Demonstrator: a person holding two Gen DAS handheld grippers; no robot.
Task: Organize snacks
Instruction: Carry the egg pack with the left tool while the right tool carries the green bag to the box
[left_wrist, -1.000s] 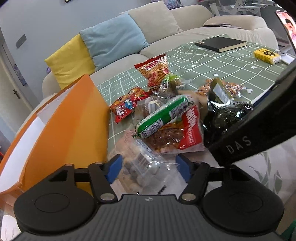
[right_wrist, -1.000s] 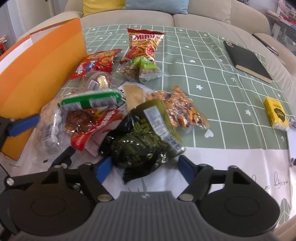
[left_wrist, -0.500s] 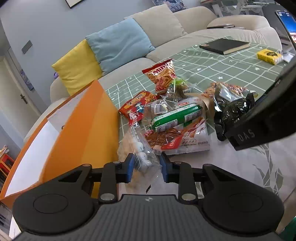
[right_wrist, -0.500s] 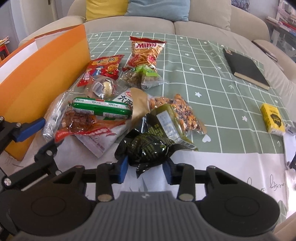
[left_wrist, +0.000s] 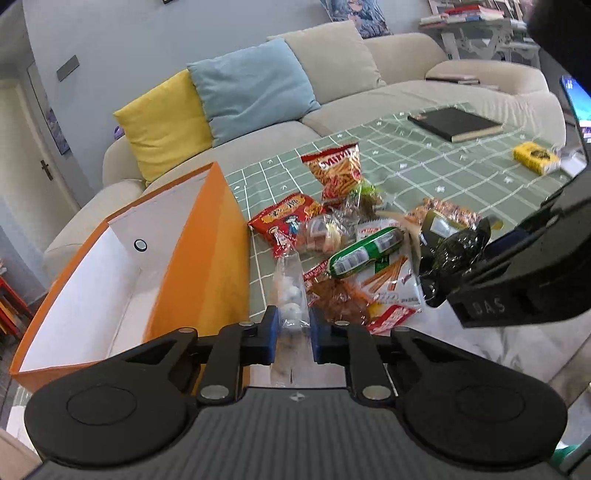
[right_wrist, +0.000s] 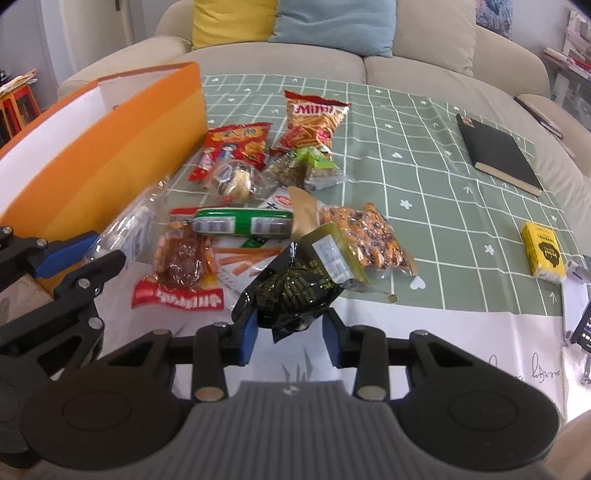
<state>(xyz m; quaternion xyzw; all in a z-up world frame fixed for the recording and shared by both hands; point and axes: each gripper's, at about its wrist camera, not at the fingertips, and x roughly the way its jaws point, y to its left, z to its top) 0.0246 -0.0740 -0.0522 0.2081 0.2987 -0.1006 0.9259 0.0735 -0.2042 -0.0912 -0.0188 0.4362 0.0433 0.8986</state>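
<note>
Blue-padded left tongs now pinch the clear bag; right tongs seemingly grip the dark pouch.

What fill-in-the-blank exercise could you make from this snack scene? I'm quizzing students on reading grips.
1. The left gripper is shut on a ____ bag of white round sweets.
2. The right gripper pinches a ____ crinkled packet.
3. The open box left of the pile is ____ outside.
4. The long sausage has a ____ wrapper.

Missing: clear; black; orange; green
</note>
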